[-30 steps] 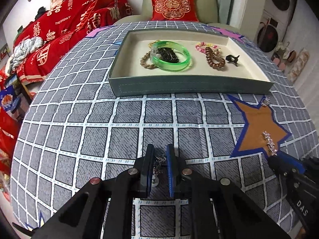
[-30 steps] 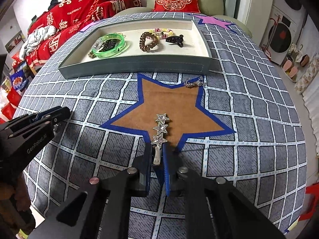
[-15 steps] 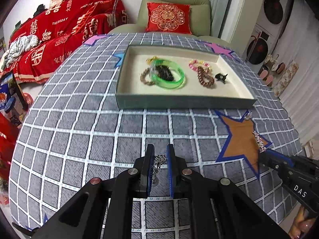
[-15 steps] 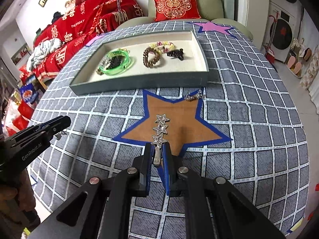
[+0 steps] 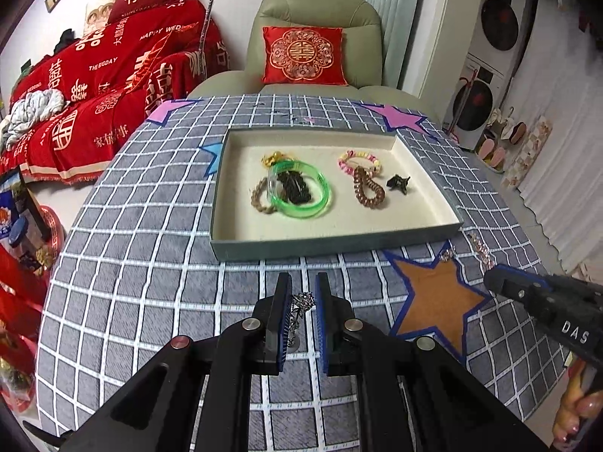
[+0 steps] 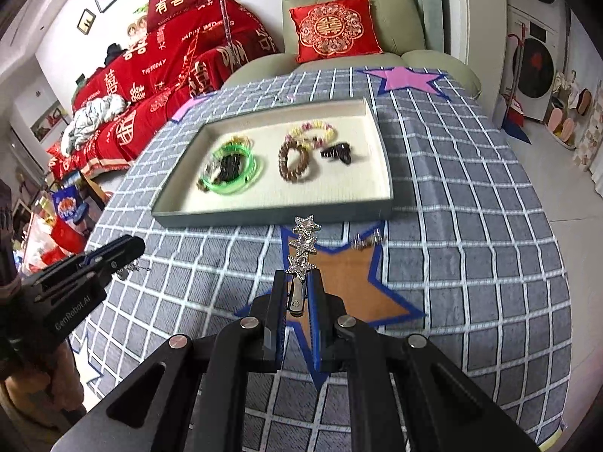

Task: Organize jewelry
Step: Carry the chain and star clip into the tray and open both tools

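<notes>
Two pieces are lifted: my left gripper (image 5: 303, 310) pinches a silver chain (image 5: 300, 303), my right gripper (image 6: 297, 293) clamps a star clip (image 6: 303, 243) at centre frame; next, carry both over the tray (image 5: 324, 243) above and release.

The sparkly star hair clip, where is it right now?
The star hair clip sits pinched in the right gripper, raised over the brown star patch, near the tray.

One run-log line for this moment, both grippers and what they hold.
left gripper: shut on silver chain piece | right gripper: shut on star hair clip | tray: ahead, bracelets inside | silver piece: on cloth
</notes>
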